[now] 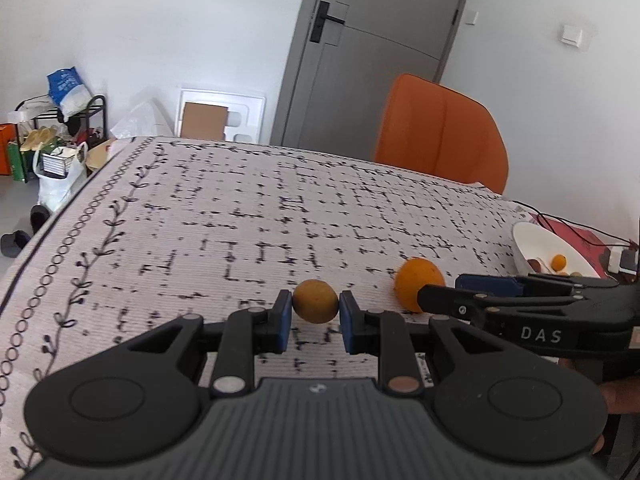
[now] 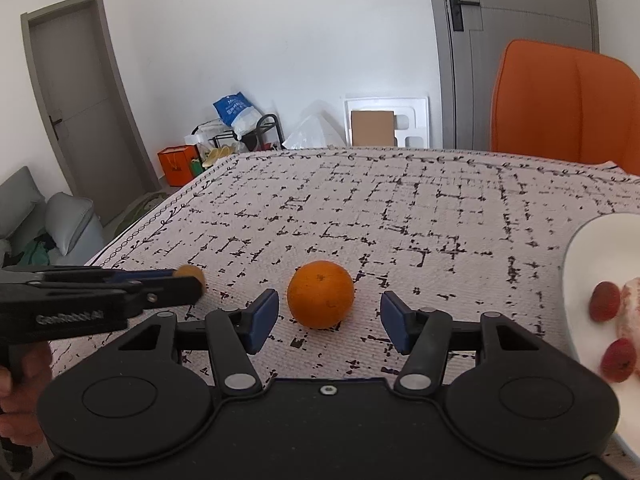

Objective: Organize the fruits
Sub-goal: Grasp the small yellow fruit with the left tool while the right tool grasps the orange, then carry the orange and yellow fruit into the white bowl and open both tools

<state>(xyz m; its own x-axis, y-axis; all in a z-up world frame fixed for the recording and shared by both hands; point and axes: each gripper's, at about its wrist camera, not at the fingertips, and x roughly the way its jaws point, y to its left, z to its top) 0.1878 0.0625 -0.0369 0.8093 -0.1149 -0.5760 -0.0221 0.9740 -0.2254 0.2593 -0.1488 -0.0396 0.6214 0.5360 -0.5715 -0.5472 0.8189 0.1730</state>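
- Right gripper (image 2: 328,322), nearest my lens, gapes with pads clear of the orange (image 2: 321,294) at twelve o'clock, no long axis.
- Left gripper (image 1: 315,316) clamps the small brown fruit (image 1: 315,301); bowl (image 2: 580,264) at three o'clock.

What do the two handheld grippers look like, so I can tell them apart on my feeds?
Both share one build: black plastic linkage arms with silver pivot pins, blue pads on the fingers, round black discs either side of a ribbed dark grey body. The left gripper carries pale lettering on its side in the right wrist view; the right gripper shows white "DAS" in the left wrist view. No sleeves or cables visible.
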